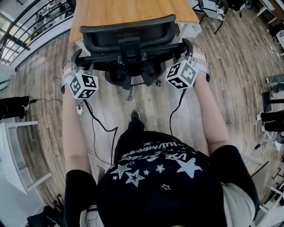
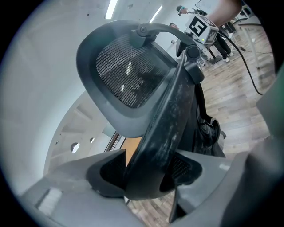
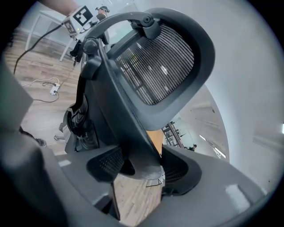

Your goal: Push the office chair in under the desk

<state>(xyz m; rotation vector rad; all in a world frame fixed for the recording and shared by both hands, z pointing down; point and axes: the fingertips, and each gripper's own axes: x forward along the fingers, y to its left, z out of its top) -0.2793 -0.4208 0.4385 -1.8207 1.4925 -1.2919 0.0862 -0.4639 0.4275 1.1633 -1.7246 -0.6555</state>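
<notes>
A black office chair [image 1: 126, 37] with a mesh back stands in front of the wooden desk [image 1: 133, 11], its back toward me. In the head view my left gripper [image 1: 76, 60] holds the left end of the chair's rear frame bar, and my right gripper [image 1: 188, 46] holds the right end. In the left gripper view the black frame bar [image 2: 173, 111] runs between the jaws of the left gripper [image 2: 148, 170], pressed by both pads. The right gripper [image 3: 142, 164] likewise clamps the frame bar [image 3: 120, 106] below the mesh back [image 3: 159, 66].
Black cables and a white power strip [image 1: 80, 108] lie on the wood floor behind the chair. A white table [image 1: 13, 150] stands at the left. Seated people's legs [image 1: 13, 106] and feet [image 1: 270, 119] show at both edges. My own shoe [image 1: 135, 115] is just behind the chair base.
</notes>
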